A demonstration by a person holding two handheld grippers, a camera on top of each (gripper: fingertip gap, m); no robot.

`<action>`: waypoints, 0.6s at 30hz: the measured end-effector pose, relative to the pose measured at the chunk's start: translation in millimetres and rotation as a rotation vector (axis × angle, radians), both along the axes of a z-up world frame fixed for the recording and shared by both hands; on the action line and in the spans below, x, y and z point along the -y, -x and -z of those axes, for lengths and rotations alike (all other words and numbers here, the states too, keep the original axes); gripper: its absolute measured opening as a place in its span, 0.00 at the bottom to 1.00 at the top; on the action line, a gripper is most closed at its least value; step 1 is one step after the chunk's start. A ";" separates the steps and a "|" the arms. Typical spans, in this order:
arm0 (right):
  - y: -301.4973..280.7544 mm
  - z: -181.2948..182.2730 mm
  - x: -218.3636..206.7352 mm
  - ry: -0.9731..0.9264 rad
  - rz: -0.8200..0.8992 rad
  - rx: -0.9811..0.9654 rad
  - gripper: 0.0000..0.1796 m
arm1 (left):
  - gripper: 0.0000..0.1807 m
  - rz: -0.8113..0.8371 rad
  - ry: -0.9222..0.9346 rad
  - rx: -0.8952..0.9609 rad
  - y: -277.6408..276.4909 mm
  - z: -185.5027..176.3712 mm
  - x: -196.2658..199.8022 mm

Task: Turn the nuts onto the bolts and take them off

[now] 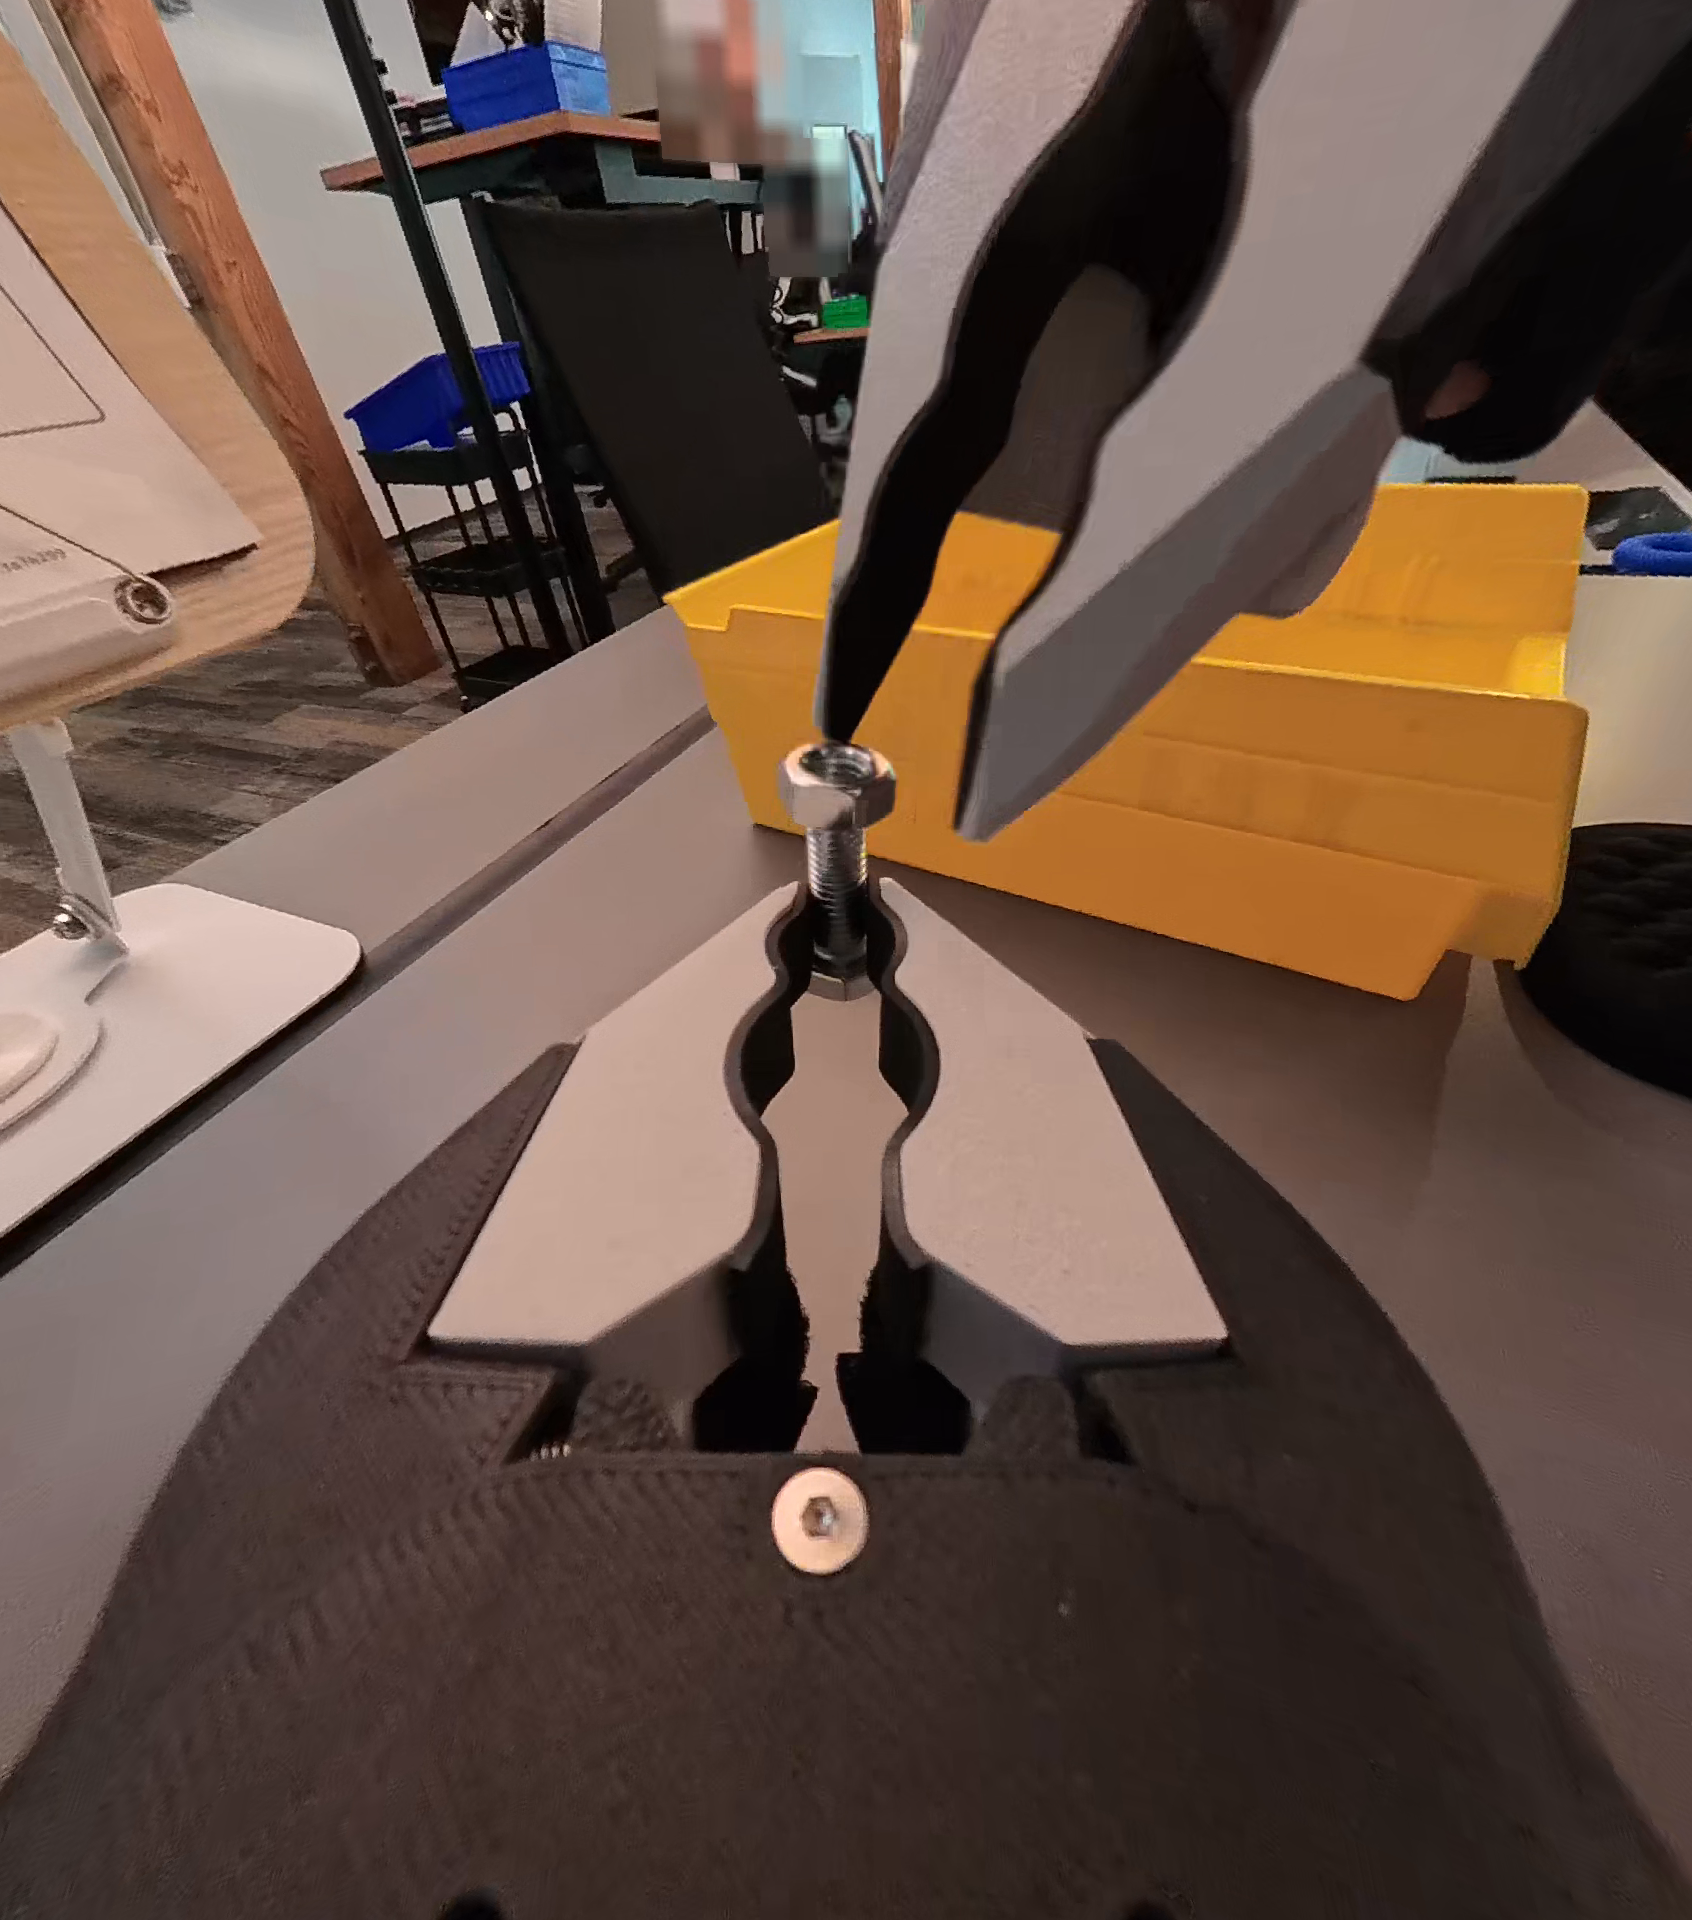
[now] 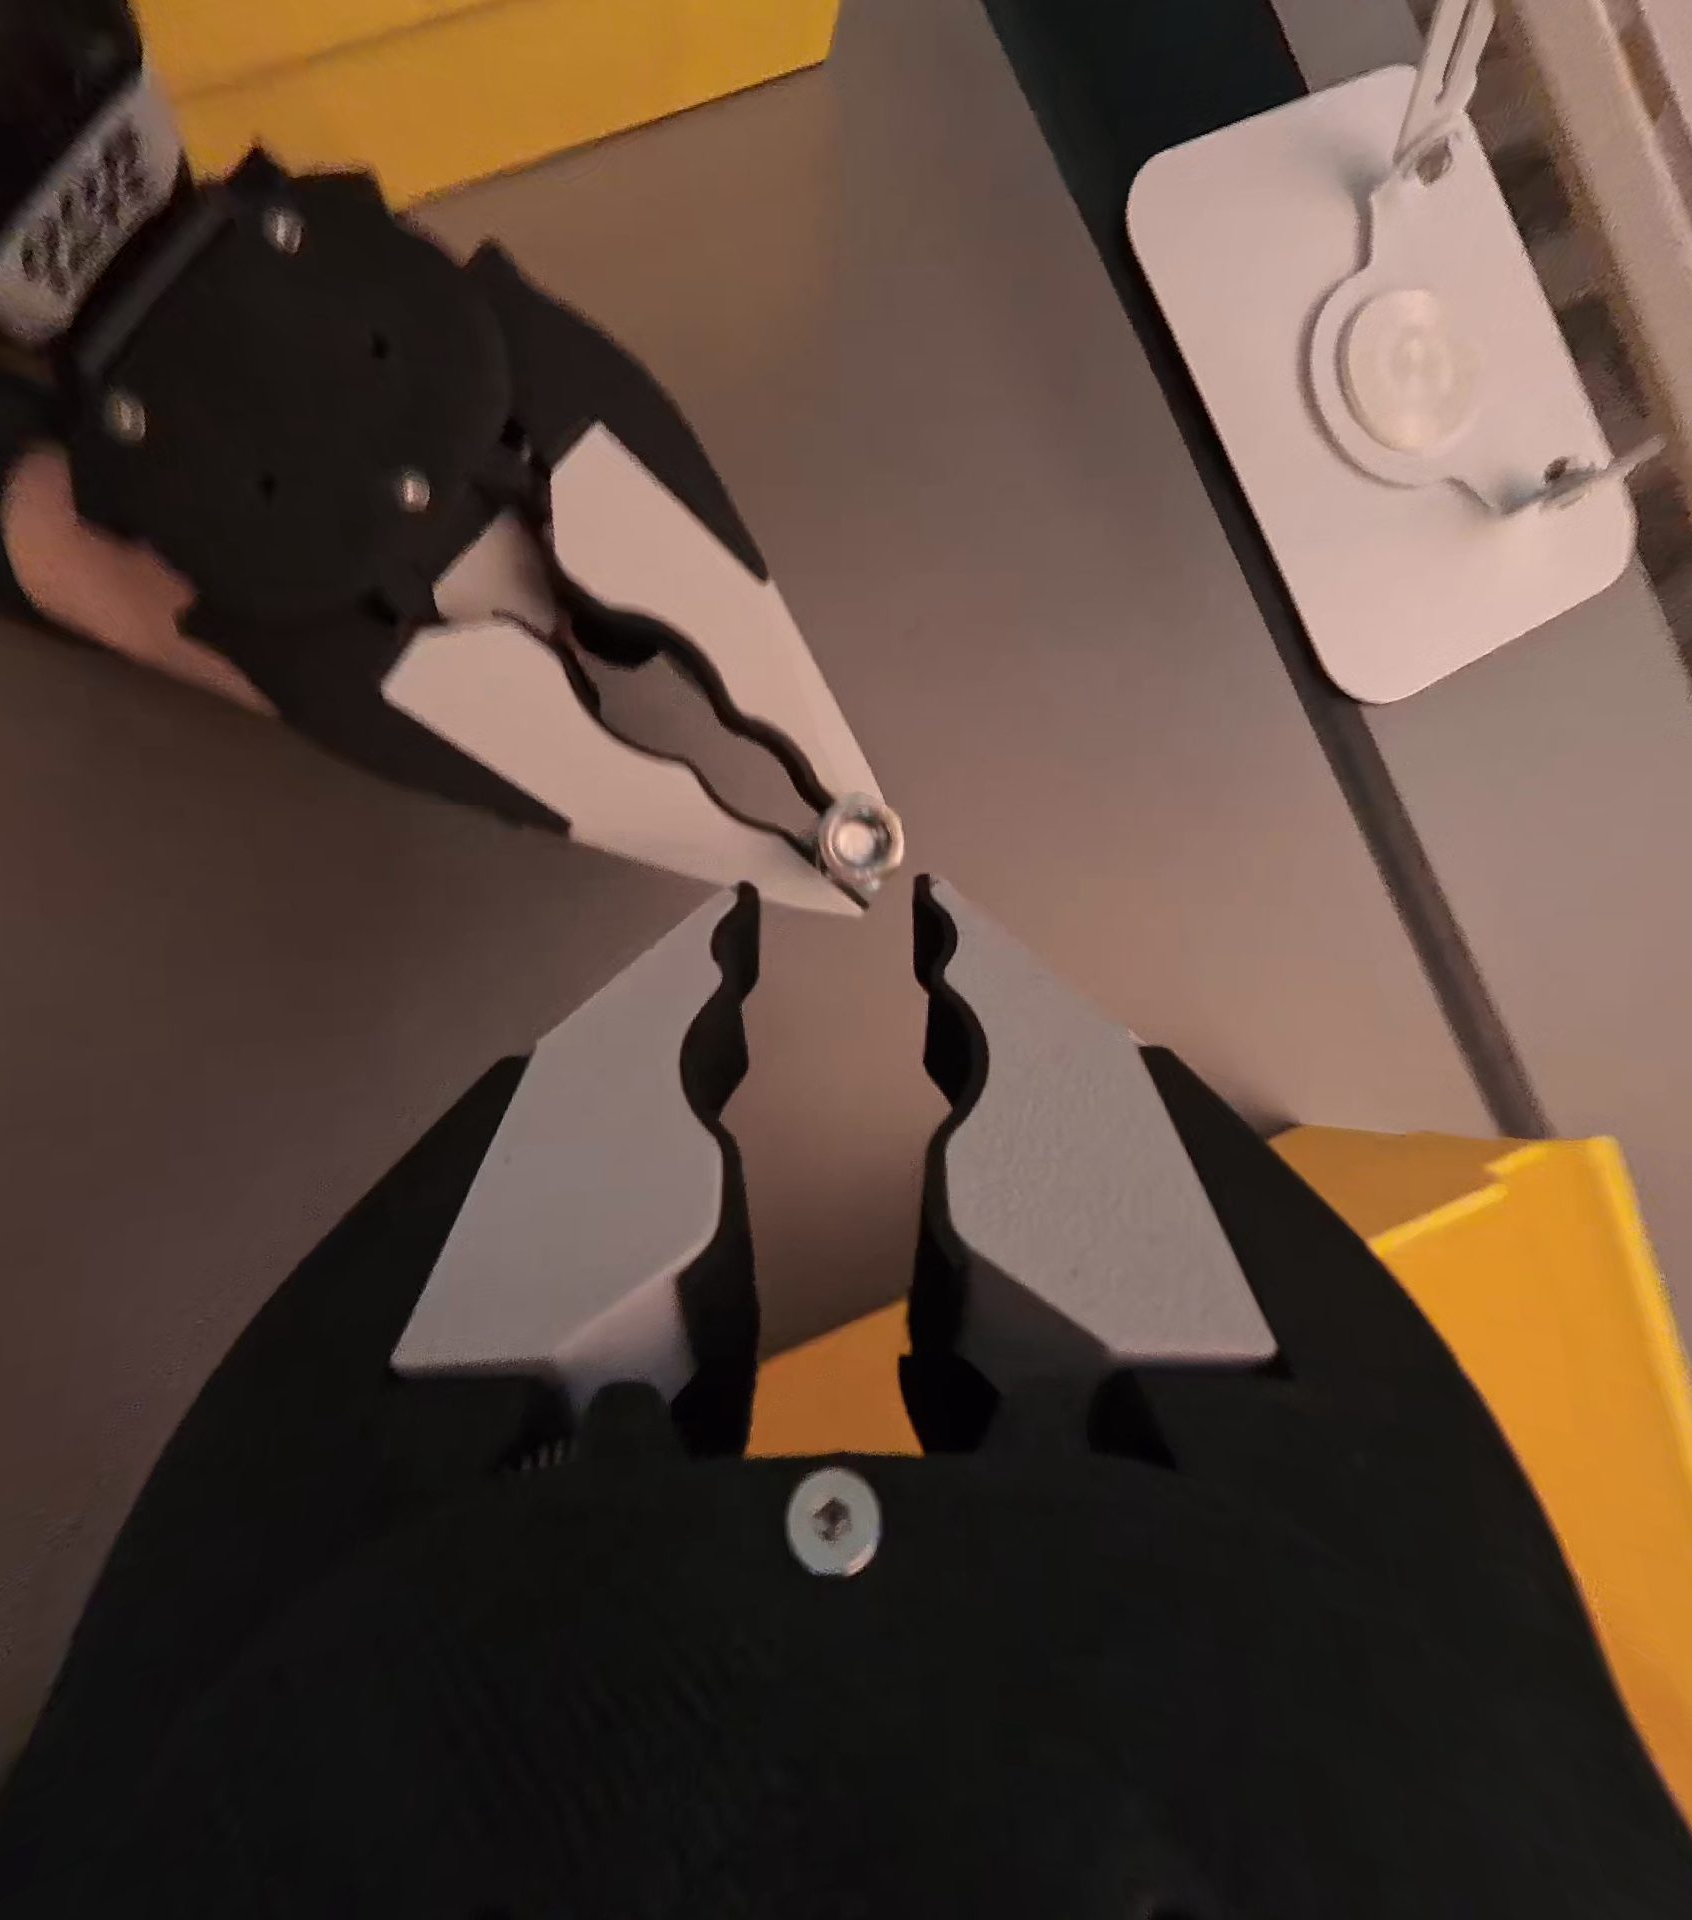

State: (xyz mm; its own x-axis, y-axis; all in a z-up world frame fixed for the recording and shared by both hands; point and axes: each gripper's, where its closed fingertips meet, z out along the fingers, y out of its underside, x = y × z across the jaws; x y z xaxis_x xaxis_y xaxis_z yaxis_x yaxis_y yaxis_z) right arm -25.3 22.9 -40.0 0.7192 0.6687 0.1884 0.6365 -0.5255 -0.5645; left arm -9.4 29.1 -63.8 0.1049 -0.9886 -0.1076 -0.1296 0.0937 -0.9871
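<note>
Steel bolt [image 1: 834, 904] stands upright, long axis vertical, pinched low on its shank by the left gripper [image 1: 837, 940] just above the bolt head. Its nut [image 1: 837, 781] sits at the threaded tip. Directly above the nut hangs the right gripper [image 2: 834, 902], fingers [image 1: 852, 665] spread, one tip just touching the nut's rim, the other beside it toward the yellow bin [image 1: 1341, 748]. Judged from this, a short descent would straddle the nut.
</note>
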 end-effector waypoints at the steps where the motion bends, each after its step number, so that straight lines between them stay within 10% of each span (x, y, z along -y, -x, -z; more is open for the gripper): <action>1: -5.7 -0.3 2.9 -0.030 -0.046 0.052 0.18 | 0.04 0.006 0.000 0.003 0.0 -0.7 0.5; 18: 0.5 9.0 42.4 -0.091 -0.429 0.117 0.18 | 0.04 0.318 -0.075 -0.017 -7.5 5.1 59.8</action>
State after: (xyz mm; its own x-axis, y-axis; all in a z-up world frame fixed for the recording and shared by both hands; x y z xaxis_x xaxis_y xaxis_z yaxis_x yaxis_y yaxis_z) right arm -25.8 -19.5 -49.0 0.3512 0.8785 0.3239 0.8483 -0.1521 -0.5071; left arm -1.9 -30.7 -68.9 -0.2102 -0.9609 -0.1801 -0.0989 0.2042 -0.9739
